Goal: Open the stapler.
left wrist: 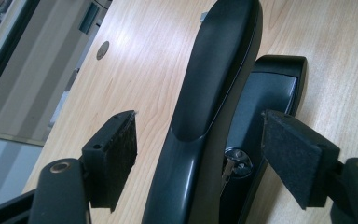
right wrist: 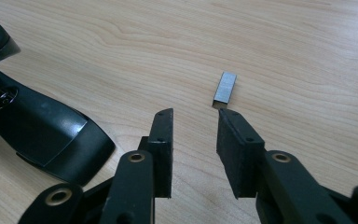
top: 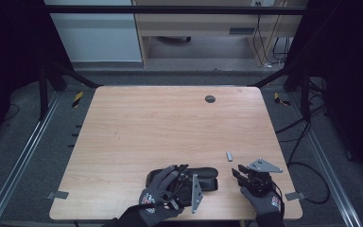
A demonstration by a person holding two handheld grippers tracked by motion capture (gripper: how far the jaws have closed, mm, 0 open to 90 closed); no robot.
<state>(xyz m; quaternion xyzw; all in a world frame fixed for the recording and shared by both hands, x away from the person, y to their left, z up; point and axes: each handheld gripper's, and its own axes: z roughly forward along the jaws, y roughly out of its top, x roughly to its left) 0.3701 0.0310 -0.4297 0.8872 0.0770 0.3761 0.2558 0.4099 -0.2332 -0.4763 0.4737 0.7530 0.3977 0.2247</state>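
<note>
A black stapler lies near the table's front edge, its top arm lifted off the base. My left gripper stands open with one pad on each side of the stapler's rear; wood shows between the left pad and the stapler. A small grey strip of staples lies flat to the right of it. My right gripper is open with bare wood between its jaws, and the staple strip lies just beyond its right fingertip. The stapler's front end lies to that gripper's left.
The wooden table has a round dark grommet hole near its far edge. Black frame posts and cables stand on the floor to the right. A desk and a cabinet are beyond the far edge.
</note>
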